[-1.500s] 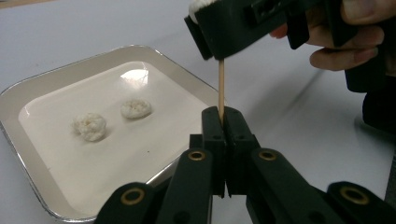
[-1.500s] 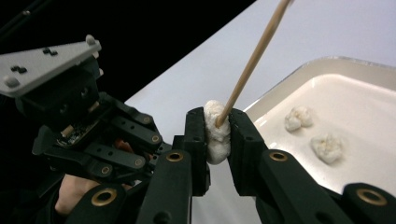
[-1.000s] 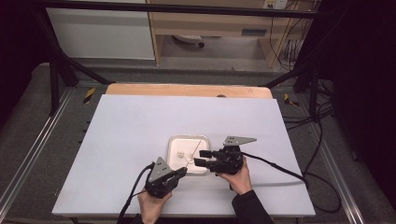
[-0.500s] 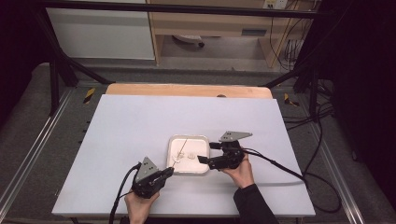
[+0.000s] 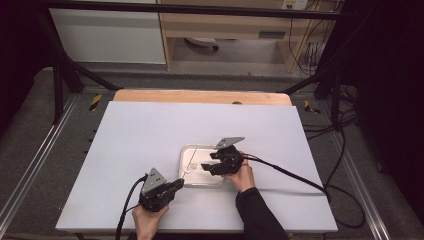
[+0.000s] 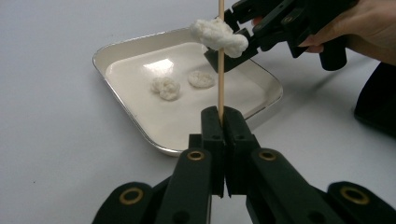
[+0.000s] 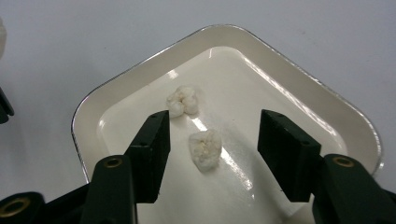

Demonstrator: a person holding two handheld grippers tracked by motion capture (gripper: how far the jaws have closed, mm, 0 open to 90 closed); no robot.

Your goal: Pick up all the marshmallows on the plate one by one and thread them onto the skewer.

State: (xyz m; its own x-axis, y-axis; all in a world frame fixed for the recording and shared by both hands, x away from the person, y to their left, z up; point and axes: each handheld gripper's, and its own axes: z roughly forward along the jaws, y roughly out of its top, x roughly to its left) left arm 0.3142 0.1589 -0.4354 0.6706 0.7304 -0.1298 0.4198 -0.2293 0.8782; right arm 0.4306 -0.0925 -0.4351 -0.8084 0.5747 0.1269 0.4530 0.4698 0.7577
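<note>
Left claw (image 6: 223,122) pinches a skewer (image 6: 221,70) bearing a white piece (image 6: 218,36); right claw (image 7: 212,140), spread, has just been closing above two tray (image 7: 299,88) pieces.

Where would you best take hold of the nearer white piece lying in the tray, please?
Grip the nearer white piece across its rounded sides, coming down from above: it lies loose on the flat floor of the tray, apart from the other piece, and the open right gripper probably already straddles it.

Right gripper (image 5: 206,165) hovers over the white tray (image 5: 192,181); left gripper (image 5: 177,184) beside it.
</note>
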